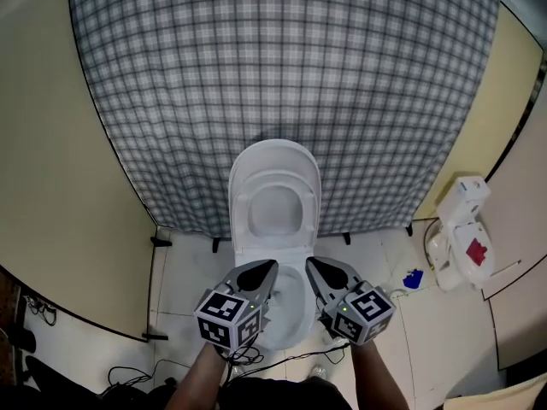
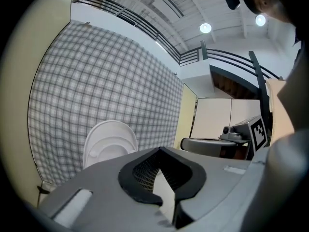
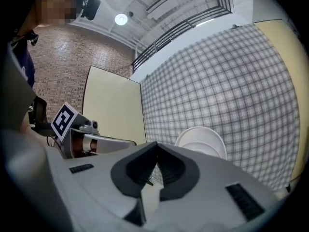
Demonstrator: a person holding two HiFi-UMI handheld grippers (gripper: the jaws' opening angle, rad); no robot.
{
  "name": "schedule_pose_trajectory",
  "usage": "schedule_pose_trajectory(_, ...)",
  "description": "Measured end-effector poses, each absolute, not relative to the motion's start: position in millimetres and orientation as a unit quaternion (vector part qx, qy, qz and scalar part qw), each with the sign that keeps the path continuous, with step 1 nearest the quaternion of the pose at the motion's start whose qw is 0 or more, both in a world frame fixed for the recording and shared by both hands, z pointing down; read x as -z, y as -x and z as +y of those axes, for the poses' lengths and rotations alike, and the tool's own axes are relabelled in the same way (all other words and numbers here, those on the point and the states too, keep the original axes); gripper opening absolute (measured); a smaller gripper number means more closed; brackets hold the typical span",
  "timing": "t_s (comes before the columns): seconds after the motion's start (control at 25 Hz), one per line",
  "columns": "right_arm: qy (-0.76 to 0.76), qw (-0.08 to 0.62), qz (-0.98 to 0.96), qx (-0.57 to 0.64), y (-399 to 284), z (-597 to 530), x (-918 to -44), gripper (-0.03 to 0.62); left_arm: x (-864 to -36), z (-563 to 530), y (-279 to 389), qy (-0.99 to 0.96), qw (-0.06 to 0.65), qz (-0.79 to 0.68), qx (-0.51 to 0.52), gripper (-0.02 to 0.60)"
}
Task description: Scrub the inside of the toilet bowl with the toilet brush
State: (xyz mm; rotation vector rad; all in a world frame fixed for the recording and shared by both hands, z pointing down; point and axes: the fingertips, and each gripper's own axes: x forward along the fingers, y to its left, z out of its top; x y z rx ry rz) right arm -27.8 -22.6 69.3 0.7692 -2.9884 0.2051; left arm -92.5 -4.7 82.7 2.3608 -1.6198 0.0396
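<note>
Toilet bowl (image 1: pixel 291 313) stands in the middle of the floor, and its raised lid (image 1: pixel 275 156) leans toward the checked cloth (image 1: pixel 282 75) at 12 o'clock. The long axis of the bowl runs from 6 to 12 o'clock and its open mouth faces up, though in the head view both grippers partly cover it.

The left gripper (image 1: pixel 267 266) and the right gripper (image 1: pixel 311 263) hang side by side over the near rim, each pointing to about 12 o'clock. So the bowl lies just below and ahead of them, equally near to both. Each gripper has its jaws pressed together with nothing between them, as the two gripper views show plainly.

The toilet brush I cannot find in any view. At 3 o'clock from the bowl, by the wall, lie a white container (image 1: pixel 461 237) with a red mark and a small blue thing (image 1: pixel 414 278). The right gripper is nearer to them, but whether the brush is there I cannot tell.

With no brush in either gripper, the scene fits a time before the scrubbing as well as a time after it.
</note>
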Motion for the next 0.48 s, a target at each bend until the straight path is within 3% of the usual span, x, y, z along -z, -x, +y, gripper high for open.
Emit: schedule_pose_trajectory(0.48, -0.222, 0.012, -0.973, -0.052, 39, -48, -17, 0.0, -27, -35, 96, -0.815, 0.108, -0.57, -0.01, 0.009)
